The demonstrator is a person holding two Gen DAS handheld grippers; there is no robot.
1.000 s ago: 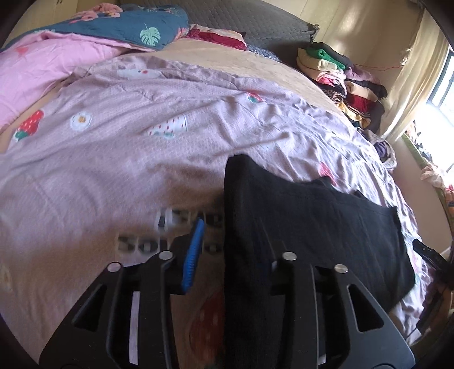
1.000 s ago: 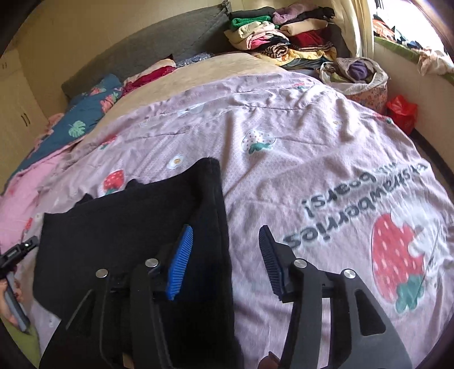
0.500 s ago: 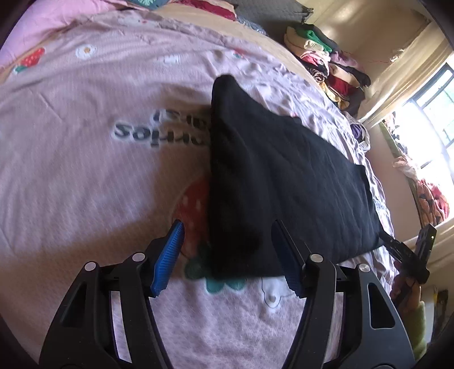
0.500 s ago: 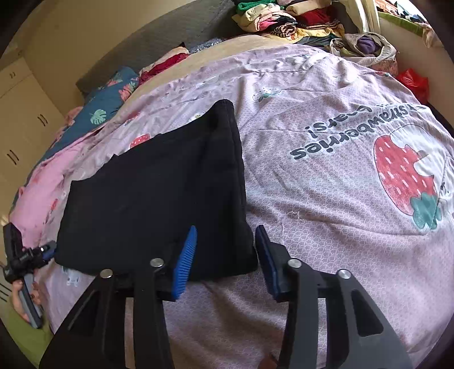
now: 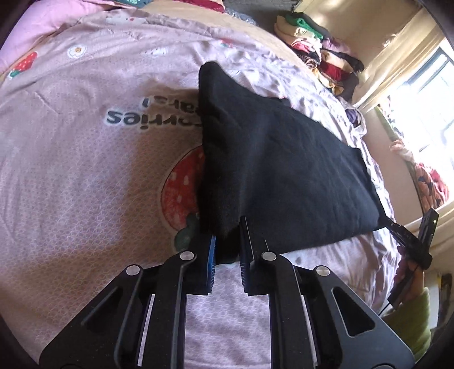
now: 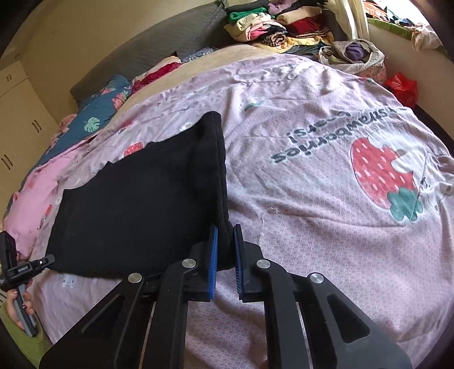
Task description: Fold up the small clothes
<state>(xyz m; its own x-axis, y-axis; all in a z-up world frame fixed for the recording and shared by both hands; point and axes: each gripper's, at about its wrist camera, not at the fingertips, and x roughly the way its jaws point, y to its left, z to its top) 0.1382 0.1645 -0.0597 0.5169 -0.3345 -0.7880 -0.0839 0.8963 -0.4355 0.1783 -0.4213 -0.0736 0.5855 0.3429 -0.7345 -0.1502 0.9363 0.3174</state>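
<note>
Two near corners of the black garment (image 5: 272,170), lying flat on the bed's pink strawberry quilt (image 6: 326,204), are pinched: left tongs (image 5: 227,241) closing on one, right tongs (image 6: 225,244) clamped on the other. Folding looks barely begun, with every fold left. Folded clothes (image 6: 272,25) wait beyond.

Pink strawberry-print bedspread (image 6: 326,227) across the bed; heaped clothes pile (image 6: 272,25) far right by the headboard; red bag (image 6: 403,88) right; white wardrobe (image 6: 17,119) far left.
</note>
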